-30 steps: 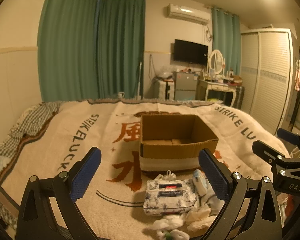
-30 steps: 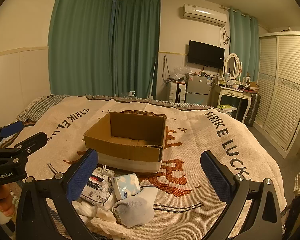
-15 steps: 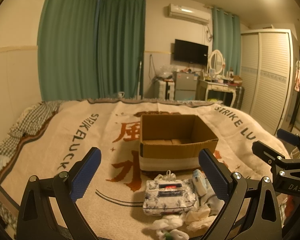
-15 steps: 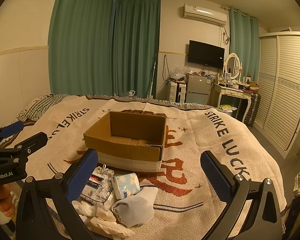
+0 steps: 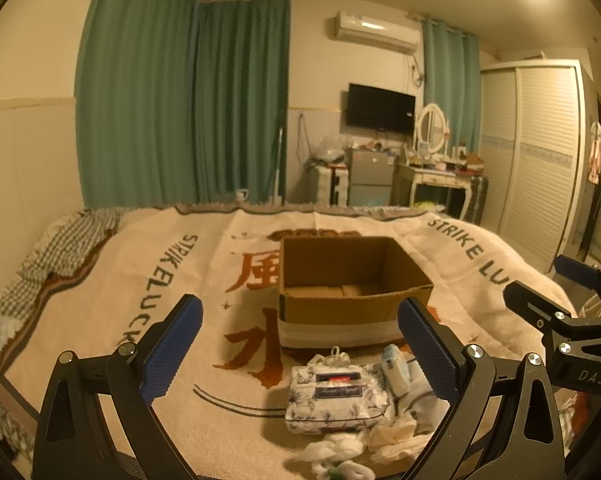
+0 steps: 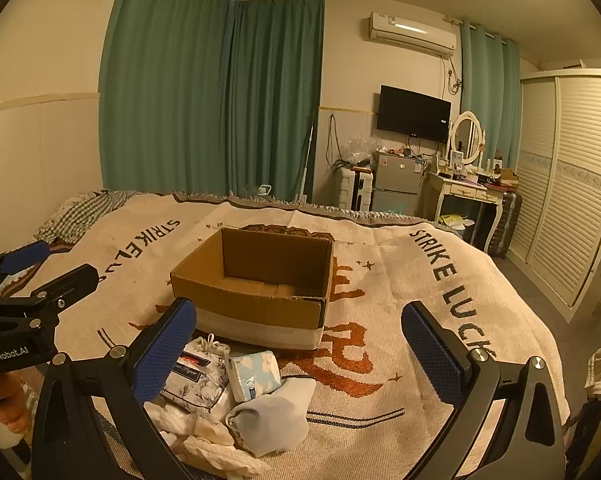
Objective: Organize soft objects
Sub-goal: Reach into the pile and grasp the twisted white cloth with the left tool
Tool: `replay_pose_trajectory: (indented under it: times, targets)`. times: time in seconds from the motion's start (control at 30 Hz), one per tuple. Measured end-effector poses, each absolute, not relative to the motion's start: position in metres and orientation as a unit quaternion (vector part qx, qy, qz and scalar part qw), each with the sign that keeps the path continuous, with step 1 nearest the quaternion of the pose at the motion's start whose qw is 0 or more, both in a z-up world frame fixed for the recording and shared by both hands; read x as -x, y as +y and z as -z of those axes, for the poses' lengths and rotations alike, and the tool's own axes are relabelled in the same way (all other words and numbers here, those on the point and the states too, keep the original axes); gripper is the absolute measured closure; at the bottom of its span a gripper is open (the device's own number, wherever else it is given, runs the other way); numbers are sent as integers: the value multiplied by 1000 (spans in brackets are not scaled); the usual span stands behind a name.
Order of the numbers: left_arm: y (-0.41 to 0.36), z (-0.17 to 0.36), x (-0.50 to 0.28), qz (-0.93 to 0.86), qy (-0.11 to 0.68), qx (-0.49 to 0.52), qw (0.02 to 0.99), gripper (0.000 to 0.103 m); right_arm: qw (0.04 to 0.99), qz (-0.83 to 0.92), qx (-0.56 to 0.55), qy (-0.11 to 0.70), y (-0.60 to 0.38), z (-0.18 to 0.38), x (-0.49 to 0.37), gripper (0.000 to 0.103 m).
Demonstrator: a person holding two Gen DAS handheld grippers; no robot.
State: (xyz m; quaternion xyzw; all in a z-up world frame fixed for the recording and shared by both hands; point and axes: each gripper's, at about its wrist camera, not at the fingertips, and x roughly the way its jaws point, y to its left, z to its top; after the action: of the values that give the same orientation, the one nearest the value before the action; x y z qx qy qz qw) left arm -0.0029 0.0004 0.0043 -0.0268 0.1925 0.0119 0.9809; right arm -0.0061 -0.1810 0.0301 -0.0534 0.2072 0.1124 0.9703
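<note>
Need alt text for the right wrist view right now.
Open right tongs hover over a bed blanket, holding nothing. Ahead sits an open cardboard box; in front of it lies a pile: floral pouch, blue packet, white sock. Left tongs show at left.

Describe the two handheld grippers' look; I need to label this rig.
Both are black angular frames with silver bolts and textured blue finger pads. The left gripper body reads "GenRobot.AI" in the right view; the right gripper reads "DAS" in the left view. No cables visible.
</note>
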Motion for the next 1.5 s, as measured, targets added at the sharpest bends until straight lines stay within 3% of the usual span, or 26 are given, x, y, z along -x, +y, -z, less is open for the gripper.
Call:
replay_pose_trajectory:
  times: [0.4, 0.93, 1.17, 1.2, 1.27, 1.33, 1.47, 1.5]
  targets:
    - [2, -24, 20, -3, 174, 29, 984, 3, 970, -103, 74, 206, -187, -47, 32, 0]
    - [-15, 107, -6, 24, 370, 10, 929, 9, 933, -124, 80, 329, -185, 57, 18, 0]
    - [-42, 151, -5, 76, 431, 8, 899, 10, 924, -129, 74, 353, -182, 74, 13, 0]
    - [-45, 158, -6, 79, 441, 8, 894, 12, 923, -129, 74, 355, -181, 75, 13, 0]
    - [-50, 165, -7, 81, 447, -3, 891, 25, 921, -129, 76, 359, -180, 78, 13, 0]
    - [-51, 169, -9, 80, 449, -11, 890, 27, 919, -130, 78, 363, -177, 81, 15, 0]
    - [-42, 167, -10, 83, 443, 5, 893, 54, 911, -138, 92, 377, -171, 93, 22, 0]
    - [-39, 168, -10, 81, 443, 7, 893, 57, 909, -140, 93, 381, -170, 95, 23, 0]
